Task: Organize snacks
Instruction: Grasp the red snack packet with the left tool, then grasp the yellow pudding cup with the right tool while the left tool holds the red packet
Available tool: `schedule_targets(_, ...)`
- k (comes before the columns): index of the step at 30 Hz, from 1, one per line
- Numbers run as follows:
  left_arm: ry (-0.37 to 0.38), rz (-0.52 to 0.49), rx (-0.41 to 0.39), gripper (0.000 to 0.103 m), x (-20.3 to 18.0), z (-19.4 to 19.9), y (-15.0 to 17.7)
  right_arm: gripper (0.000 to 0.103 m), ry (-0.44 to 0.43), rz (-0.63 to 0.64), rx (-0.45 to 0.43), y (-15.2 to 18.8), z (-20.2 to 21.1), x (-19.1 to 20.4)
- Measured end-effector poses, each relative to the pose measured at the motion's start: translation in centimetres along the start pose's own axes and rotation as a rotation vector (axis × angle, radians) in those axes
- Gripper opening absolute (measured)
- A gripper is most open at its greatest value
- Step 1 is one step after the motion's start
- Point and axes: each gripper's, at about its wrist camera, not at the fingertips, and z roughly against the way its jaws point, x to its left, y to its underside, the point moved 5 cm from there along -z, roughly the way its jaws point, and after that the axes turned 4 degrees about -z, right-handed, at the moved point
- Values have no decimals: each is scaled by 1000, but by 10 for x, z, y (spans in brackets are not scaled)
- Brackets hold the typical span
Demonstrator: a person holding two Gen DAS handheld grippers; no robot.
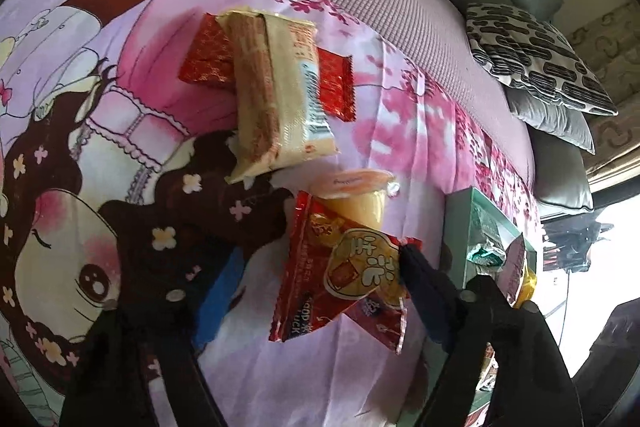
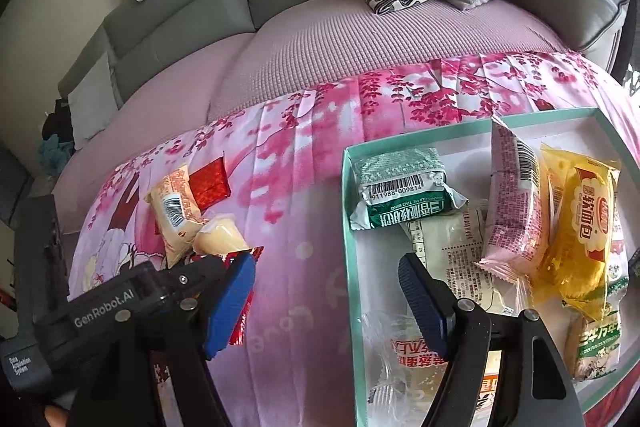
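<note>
Crowding the left gripper's (image 1: 316, 279) spread fingers — red packet (image 1: 340, 275), jelly cup (image 1: 360, 201); right gripper (image 2: 324, 299) open, empty.

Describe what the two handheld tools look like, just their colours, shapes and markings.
Both tools are black linkage frames with silver rivets, carrying blue ribbed pads on two fingers. The left tool, seen from the right wrist camera, has white "GenRobot.AI" lettering on its black body. No sleeves or cables show.
</note>
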Motion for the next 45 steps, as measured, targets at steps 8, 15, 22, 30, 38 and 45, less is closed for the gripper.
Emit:
schedule_targets(8,78,-2,24,51,-11,-3,6,77,4,-23,3,0,0,-6)
schedule_targets(15,97,20,24,50,-8,0,6,77,5,-21,3,1,0,-5)
schedule_targets(22,103,44,21,49,0,9,5,77,5,-20,-1,0,1,-4)
schedule_targets(30,103,75,-18,49,8,24,0,77,-6,0,-2,0,4,1)
schedule_targets(38,81,122,-76,49,25,41,-9,77,-31,49,0,2,2,16)
schedule_targets(45,11,166,-138,49,50,54,-17,65,-73,152,-8,7,0,46)
